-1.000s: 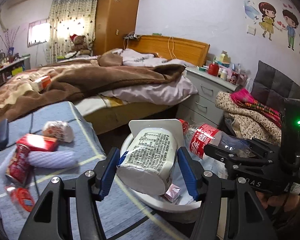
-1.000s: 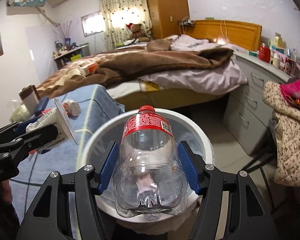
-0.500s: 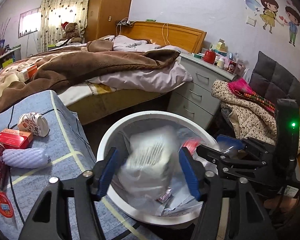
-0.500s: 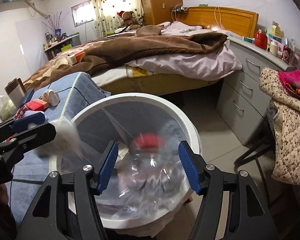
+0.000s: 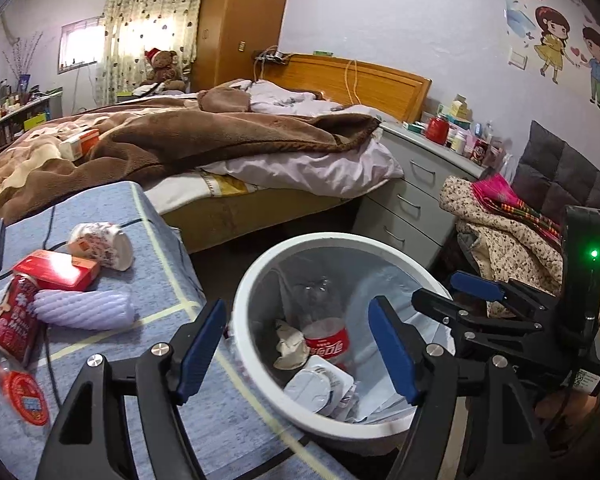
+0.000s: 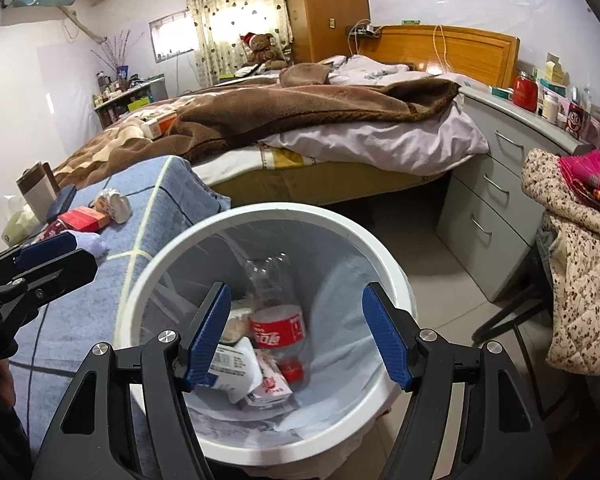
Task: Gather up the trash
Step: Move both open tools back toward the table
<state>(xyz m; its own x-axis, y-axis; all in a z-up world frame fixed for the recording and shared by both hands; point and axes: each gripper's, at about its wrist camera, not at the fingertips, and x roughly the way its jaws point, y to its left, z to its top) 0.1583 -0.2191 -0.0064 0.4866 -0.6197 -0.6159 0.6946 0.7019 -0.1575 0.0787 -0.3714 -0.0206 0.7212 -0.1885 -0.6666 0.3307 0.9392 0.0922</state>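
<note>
The left gripper [image 5: 296, 344] is held over the near edge of the white trash bin [image 5: 244, 292]. Its jaws have just been opening, and nothing is between the blue pads [image 5: 202, 344] now. The right gripper [image 6: 296, 330] is over the same bin [image 6: 383, 256], and its jaws have just been opening too. They are wide apart and empty.

Down inside the bin lies the clear plastic bottle [image 6: 278, 328] with a red label. Its red cap points to the bottom. Just beside it lies the white cup [image 6: 236, 368] with small print on its side, tipped over. From the left camera the bottle [image 5: 325, 342] shows by the cup's round white lid [image 5: 315, 384]. Crumpled paper [image 5: 288, 342] and small wrappers lie around them. A clear bag lines the bin.

Left of the bin is a table with a blue cloth [image 5: 148, 216]. More trash is on it: a red box [image 5: 56, 270], a tipped paper cup [image 5: 102, 242], a pale purple bumpy thing [image 5: 84, 310], a red packet [image 5: 14, 318] and a round red lid [image 5: 24, 396]. These lie close together, well apart from the bin.

Behind is a bed with a brown blanket [image 5: 204, 136]. A grey chest of drawers [image 5: 415, 188] stands to the right of the bed. A teddy bear [image 5: 162, 66] sits by the curtain.
</note>
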